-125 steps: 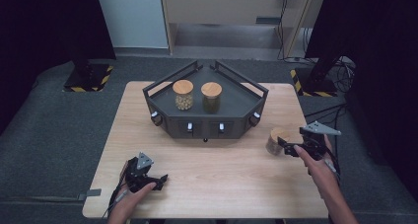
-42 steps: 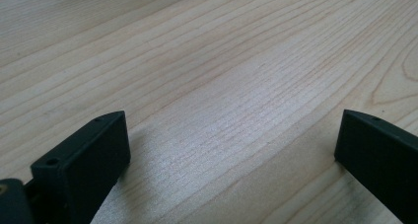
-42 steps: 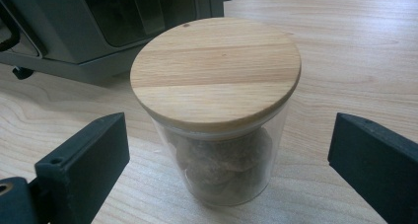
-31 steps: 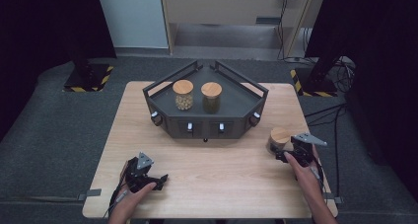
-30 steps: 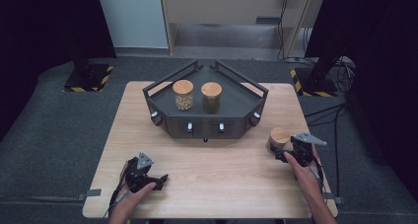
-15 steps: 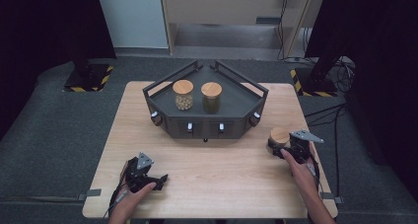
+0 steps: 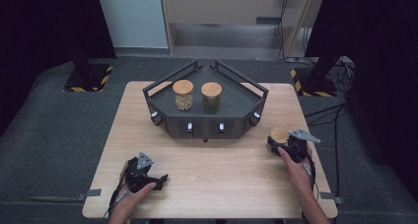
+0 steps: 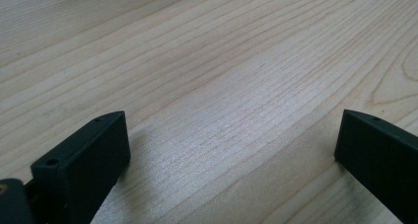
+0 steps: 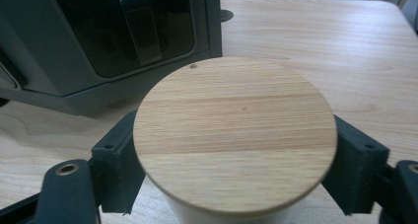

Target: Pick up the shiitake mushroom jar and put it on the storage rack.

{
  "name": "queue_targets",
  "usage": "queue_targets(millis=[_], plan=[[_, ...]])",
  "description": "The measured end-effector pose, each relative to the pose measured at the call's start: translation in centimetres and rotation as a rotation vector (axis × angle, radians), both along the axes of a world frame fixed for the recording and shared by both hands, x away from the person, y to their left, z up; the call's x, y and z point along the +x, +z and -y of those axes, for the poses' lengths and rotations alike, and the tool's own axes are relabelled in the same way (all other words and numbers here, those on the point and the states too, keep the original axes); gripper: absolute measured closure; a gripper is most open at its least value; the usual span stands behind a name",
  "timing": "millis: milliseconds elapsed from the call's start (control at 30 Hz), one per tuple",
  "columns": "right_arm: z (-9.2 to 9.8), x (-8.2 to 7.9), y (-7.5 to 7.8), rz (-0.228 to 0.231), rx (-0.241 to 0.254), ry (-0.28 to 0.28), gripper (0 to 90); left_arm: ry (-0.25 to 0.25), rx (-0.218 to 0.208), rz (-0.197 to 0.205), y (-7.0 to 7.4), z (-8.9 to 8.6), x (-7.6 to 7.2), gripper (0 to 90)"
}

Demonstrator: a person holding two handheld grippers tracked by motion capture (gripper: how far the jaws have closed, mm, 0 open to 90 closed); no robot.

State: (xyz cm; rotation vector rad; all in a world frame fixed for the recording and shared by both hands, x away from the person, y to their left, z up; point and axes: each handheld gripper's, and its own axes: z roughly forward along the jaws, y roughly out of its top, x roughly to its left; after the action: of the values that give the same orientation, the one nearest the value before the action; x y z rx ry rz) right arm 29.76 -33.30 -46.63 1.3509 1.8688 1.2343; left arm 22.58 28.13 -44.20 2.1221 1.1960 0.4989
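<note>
Table [image 7: 236,184]: light wooden top, grain running across; it stood on a grey floor.
Rack [image 7: 207,123]: dark, angular tray-like stand at the middle of the table's far half, with small knobs along its front wall.
Jar with pale contents [image 7: 183,94]: wooden lid, stood upright on the rack, on the left.
Jar with dark contents [image 7: 211,96]: wooden lid, stood upright on the rack just beside the first, on the right.
Third jar [image 9: 235,130]: round wooden lid, stood upright on the table near the rack's right front corner, apart from it; in the high view it sat at the table's right side [image 7: 277,136].
Right gripper [image 9: 231,172]: its jaws had just been closing and sat pressed against the two sides of the third jar, right below the lid; a hand gripped it from behind.
Left gripper [image 8: 231,150]: jaws spread wide, bare table top between them; it rested at the table's near left [image 7: 143,172], well apart from the jars.
</note>
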Motion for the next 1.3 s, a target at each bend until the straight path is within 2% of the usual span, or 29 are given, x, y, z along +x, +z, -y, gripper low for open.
queue_targets(millis=[267,667,1300], plan=[[-0.2,-0.6,0.9,0.014,-0.026,-0.002,25.3,0.0,0.0,0.0,0.0,0.0,0.0,0.0],[0.1,-1.7,3.6,0.037,-0.047,0.055,25.3,0.0,0.0,0.0,0.0,0.0,0.0,0.0],[0.1,-2.8,6.4,0.046,-0.058,0.108,25.4,0.0,0.0,0.0,0.0,0.0,0.0,0.0]])
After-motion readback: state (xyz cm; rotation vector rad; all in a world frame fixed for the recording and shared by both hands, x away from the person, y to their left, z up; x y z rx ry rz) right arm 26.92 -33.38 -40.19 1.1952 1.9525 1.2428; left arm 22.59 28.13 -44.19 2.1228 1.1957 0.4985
